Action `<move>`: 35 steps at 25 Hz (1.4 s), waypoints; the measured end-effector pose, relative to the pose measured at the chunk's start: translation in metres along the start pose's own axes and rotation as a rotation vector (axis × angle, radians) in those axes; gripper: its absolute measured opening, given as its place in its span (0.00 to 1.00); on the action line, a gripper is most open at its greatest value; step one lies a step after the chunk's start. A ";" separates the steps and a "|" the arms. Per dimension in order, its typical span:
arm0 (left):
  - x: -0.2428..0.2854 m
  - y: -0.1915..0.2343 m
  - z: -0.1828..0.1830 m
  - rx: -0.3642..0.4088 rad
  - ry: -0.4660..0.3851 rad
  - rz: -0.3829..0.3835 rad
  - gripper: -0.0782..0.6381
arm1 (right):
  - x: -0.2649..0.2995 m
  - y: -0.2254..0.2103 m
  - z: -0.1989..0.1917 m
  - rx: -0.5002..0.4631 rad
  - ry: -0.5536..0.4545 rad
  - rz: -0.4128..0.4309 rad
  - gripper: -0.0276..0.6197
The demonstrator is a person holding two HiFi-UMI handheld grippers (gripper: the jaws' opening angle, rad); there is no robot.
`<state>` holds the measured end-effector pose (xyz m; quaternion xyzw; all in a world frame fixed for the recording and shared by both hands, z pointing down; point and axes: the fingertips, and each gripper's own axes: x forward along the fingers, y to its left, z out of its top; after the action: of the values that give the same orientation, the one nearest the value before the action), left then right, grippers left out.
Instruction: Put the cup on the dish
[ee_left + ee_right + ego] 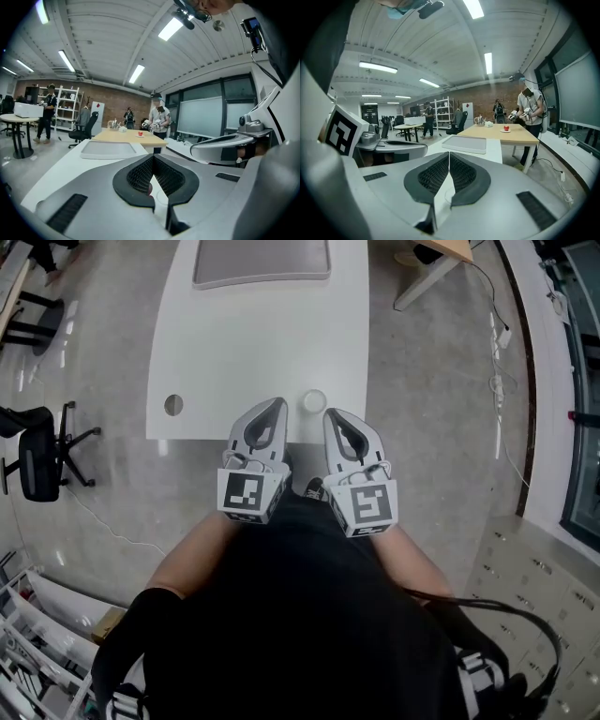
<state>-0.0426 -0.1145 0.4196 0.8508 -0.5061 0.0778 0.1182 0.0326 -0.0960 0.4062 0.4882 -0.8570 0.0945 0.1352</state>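
A small white cup [314, 401] stands near the front edge of the white table [216, 362]. A flat grey tray-like dish [262, 261] lies at the table's far end; it also shows in the left gripper view [108, 149] and the right gripper view [465, 144]. My left gripper [275, 402] hovers just left of the cup, jaws shut and empty [152, 157]. My right gripper [333, 413] sits just right of the cup, also shut with nothing in it [449, 153]. Neither touches the cup.
A round grey hole [173, 405] marks the table's front left corner. A black office chair [42, 460] stands on the floor to the left, and cables [502, 381] run along the right. A wooden table [501, 133] and people stand farther back.
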 end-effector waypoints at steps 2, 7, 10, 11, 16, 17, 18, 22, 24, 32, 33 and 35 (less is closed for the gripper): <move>0.016 0.010 -0.006 -0.001 0.008 -0.028 0.12 | 0.018 -0.002 -0.005 -0.008 0.017 -0.016 0.06; 0.046 0.025 -0.021 -0.001 0.050 -0.095 0.12 | 0.053 -0.007 -0.022 -0.021 0.089 -0.043 0.06; 0.062 0.030 -0.038 0.024 0.079 -0.149 0.12 | 0.070 -0.008 -0.039 -0.021 0.137 -0.031 0.06; 0.066 0.032 -0.044 0.023 0.090 -0.160 0.12 | 0.075 -0.008 -0.045 -0.014 0.156 -0.022 0.07; 0.093 0.036 -0.070 0.006 0.144 -0.171 0.12 | 0.093 -0.015 -0.081 -0.005 0.232 0.058 0.33; 0.099 0.037 -0.074 0.006 0.150 -0.171 0.12 | 0.096 -0.017 -0.091 -0.008 0.248 0.078 0.38; 0.103 0.037 -0.078 0.003 0.155 -0.172 0.12 | 0.099 -0.018 -0.101 -0.008 0.267 0.097 0.40; 0.120 0.045 -0.090 -0.019 0.166 -0.180 0.12 | 0.109 -0.018 -0.129 0.010 0.310 0.167 0.42; 0.126 0.047 -0.095 -0.017 0.174 -0.182 0.12 | 0.112 -0.017 -0.135 0.020 0.313 0.193 0.43; 0.140 0.057 -0.115 -0.021 0.219 -0.150 0.12 | 0.122 -0.013 -0.138 0.047 0.278 0.280 0.43; 0.140 0.058 -0.116 -0.021 0.222 -0.147 0.12 | 0.122 -0.011 -0.137 0.045 0.278 0.291 0.43; 0.139 0.060 -0.119 -0.022 0.230 -0.140 0.12 | 0.123 -0.009 -0.141 0.036 0.288 0.307 0.43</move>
<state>-0.0309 -0.2258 0.5759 0.8682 -0.4293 0.1606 0.1900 0.0006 -0.1587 0.5800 0.3356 -0.8914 0.1978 0.2315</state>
